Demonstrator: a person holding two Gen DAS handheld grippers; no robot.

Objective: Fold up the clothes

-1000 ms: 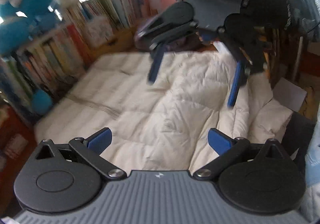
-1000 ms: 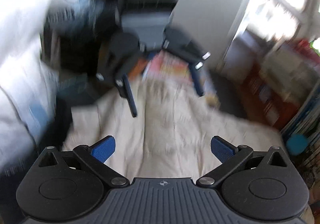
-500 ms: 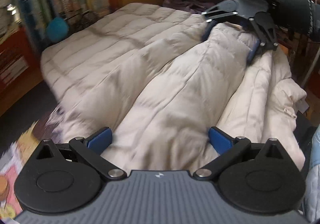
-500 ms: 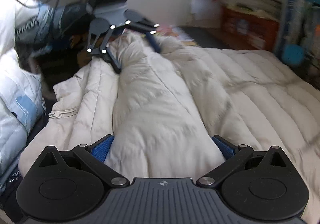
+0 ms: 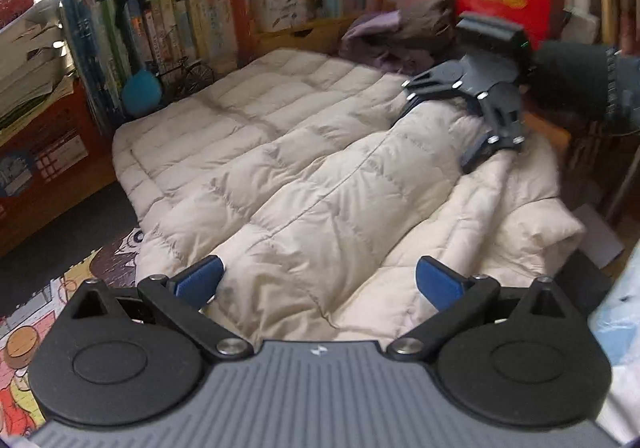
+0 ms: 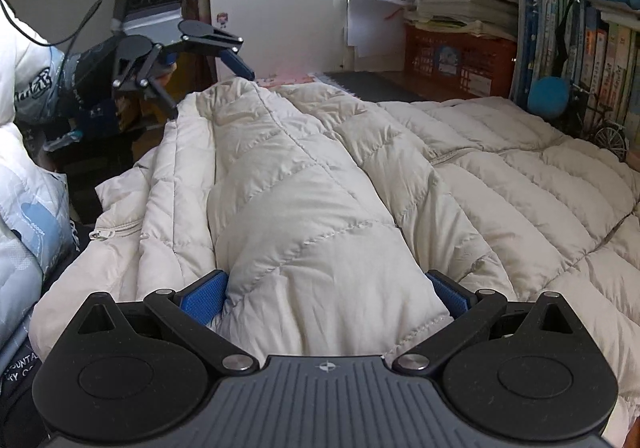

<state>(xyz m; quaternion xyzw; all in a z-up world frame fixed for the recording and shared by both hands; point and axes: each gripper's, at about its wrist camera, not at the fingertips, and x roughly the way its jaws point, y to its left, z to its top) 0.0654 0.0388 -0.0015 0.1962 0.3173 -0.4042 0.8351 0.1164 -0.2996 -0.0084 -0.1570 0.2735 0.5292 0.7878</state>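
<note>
Bookshelves (image 5: 168, 32) are lining the room, and the cream down jacket (image 5: 304, 184) is lying spread on a low surface. Both grippers have just dropped onto its raised fold: left gripper (image 5: 316, 280) and right gripper (image 6: 326, 290) are straddling it, jaws released, so gripping probably comes next.

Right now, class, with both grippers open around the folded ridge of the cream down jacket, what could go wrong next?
1. The jacket is thick and puffy; the right gripper may pinch only the top layer, which could then slip out.
2. The left gripper straddles the same ridge at the other end; uneven lifting could twist the fold.
3. The zipper edge hangs loose and might flop open.
</note>
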